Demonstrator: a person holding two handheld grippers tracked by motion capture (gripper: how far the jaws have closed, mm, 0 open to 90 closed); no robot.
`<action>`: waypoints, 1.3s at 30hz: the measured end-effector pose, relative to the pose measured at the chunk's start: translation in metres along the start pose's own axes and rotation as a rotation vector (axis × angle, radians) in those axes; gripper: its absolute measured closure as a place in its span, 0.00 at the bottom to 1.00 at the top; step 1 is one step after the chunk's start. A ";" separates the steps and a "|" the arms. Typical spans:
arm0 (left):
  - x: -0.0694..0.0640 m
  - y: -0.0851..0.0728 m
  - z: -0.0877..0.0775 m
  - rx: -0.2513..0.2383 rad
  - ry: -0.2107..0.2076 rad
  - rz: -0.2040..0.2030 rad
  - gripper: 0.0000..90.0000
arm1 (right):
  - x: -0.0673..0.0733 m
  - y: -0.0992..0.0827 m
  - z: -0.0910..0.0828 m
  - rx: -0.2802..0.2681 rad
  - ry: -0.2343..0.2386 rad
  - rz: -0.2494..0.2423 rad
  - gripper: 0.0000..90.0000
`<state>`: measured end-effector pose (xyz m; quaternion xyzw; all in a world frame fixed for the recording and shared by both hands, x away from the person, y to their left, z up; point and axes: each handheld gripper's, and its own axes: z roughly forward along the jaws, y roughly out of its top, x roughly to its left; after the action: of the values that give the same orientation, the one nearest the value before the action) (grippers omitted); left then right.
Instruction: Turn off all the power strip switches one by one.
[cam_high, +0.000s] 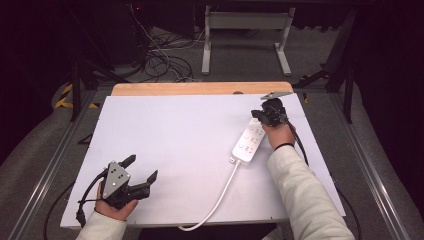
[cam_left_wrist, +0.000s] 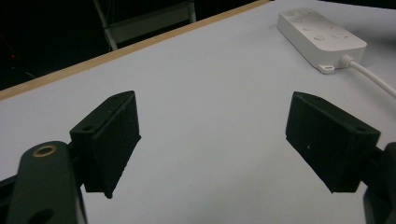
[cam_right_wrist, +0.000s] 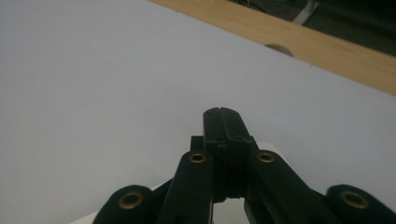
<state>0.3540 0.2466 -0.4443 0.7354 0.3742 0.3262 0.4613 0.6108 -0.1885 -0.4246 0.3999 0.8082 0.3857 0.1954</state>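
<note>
jaws of the right gripper (cam_high: 258, 116) are pressing shut, empty, over the power strip (cam_high: 249, 142). left gripper (cam_high: 142, 169) is idling wide. pressing straight down is probably working best.

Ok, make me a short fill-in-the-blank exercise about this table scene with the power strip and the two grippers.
1. The left gripper has its jaws ____, with nothing between them.
2. The right gripper has its jaws ____, at the far end of the power strip.
3. The power strip and its cord are ____ in colour.
4. The cord runs off the table at its ____ edge.

Missing words: open; shut; white; near
</note>
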 end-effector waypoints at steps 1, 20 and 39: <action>0.000 0.000 0.000 0.002 -0.003 0.005 0.20 | 0.003 0.003 -0.005 -0.010 0.004 -0.018 1.00; -0.002 0.003 0.001 -0.009 -0.006 0.006 0.20 | 0.023 0.001 -0.071 -0.126 0.105 -0.052 0.61; -0.003 0.004 -0.001 -0.016 -0.005 0.001 0.20 | 0.046 -0.039 -0.131 -0.256 0.240 -0.109 0.18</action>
<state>0.3528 0.2430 -0.4408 0.7326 0.3700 0.3276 0.4681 0.4817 -0.2282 -0.3736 0.2783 0.7905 0.5193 0.1674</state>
